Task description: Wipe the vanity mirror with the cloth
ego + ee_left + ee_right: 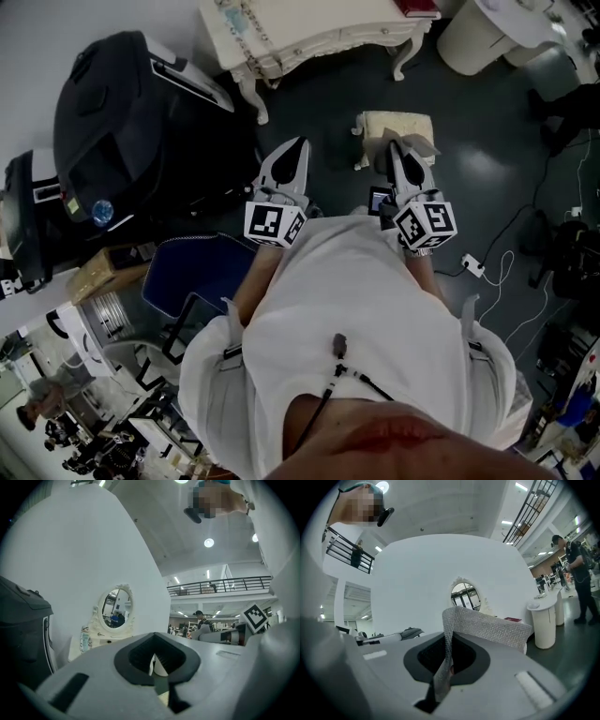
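The oval vanity mirror [116, 607] in its white carved frame stands on the cream vanity table [309, 33], some way ahead of both grippers. It also shows in the right gripper view as a mirror [463, 595] against the white wall. My right gripper [446, 660] is shut on a grey mesh cloth [487, 625], which drapes over its jaws. From the head view, that right gripper [398, 155] and the cloth [422, 148] hang over a cream stool [398, 124]. My left gripper [296, 150] is held level beside it, jaws together and holding nothing, and appears as the left gripper [154, 660] pointed toward the mirror.
A large black case [122, 122] stands left of the vanity, with a blue chair [187, 272] by my left side. A white round pedestal [543, 620] stands right of the vanity. Cables and a power strip [472, 265] lie on the dark floor. A person [576, 573] stands far right.
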### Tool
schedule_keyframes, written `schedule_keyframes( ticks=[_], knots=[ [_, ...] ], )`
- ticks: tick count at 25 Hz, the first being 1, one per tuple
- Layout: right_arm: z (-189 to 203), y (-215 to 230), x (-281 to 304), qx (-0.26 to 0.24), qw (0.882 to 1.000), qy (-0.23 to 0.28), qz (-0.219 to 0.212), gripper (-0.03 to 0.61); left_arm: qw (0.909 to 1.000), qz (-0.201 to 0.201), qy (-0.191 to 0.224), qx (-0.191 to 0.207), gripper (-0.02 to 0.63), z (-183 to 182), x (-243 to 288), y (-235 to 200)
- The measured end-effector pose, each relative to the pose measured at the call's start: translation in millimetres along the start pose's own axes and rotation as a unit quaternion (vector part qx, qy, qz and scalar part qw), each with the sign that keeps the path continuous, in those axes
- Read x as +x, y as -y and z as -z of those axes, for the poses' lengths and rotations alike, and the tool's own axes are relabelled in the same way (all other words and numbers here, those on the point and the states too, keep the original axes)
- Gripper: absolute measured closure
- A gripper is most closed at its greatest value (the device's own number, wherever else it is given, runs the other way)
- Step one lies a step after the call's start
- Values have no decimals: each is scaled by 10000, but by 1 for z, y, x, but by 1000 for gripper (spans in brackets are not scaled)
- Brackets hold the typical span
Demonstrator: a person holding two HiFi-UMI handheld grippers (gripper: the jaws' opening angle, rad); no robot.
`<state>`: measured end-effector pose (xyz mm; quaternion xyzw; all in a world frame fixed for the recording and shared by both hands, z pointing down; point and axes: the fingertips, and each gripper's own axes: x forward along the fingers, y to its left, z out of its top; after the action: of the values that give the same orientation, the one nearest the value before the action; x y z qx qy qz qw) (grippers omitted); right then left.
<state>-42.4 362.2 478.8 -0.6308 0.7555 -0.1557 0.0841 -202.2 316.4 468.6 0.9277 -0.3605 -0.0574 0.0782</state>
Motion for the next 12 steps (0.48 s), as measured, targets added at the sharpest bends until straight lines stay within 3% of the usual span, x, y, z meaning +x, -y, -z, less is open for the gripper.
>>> schedule_keyframes(
  ticks=[12],
  knots=[
    [2, 20, 81, 56, 9996, -253, -129, 566, 9995, -250, -213, 8, 609, 10, 44, -54]
  ],
)
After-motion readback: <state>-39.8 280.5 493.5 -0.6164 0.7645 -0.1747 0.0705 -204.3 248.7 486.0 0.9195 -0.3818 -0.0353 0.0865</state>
